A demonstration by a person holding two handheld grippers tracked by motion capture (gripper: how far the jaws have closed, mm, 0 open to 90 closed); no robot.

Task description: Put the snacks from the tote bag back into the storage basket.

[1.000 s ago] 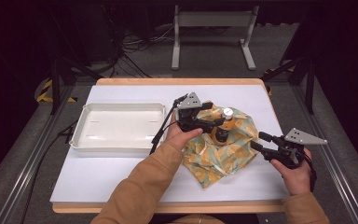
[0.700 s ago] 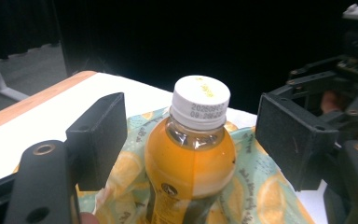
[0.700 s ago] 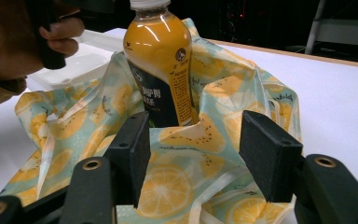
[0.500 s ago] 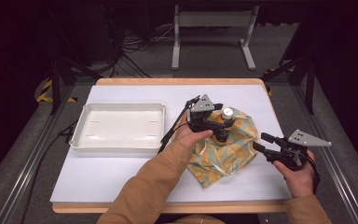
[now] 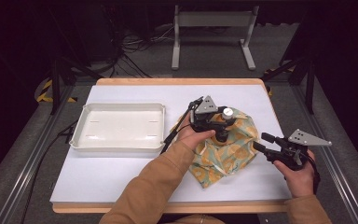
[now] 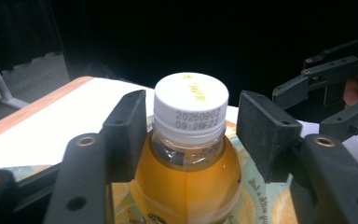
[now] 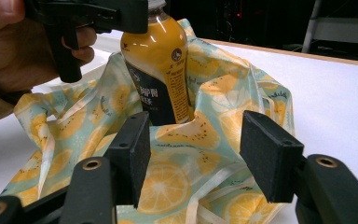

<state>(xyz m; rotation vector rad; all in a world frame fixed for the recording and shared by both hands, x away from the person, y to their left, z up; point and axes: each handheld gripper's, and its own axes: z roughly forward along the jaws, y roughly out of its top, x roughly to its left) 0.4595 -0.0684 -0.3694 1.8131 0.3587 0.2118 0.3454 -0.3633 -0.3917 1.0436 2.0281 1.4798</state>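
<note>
Here a glossy amber bottle [image 6: 186,177] stands in crumpled lemon-print cloth [image 7: 177,182].

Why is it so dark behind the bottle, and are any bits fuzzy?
In the left gripper view the light falls on the bottle and its white cap, so the room behind goes black; the near jaws look soft. In the right gripper view the cloth bag is bright and sharp. The high view is a little blurry all over.

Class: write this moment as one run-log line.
left tongs: closing around bottle neck, gap remains | right tongs: open, facing cloth bag | tray: beside bag
</note>
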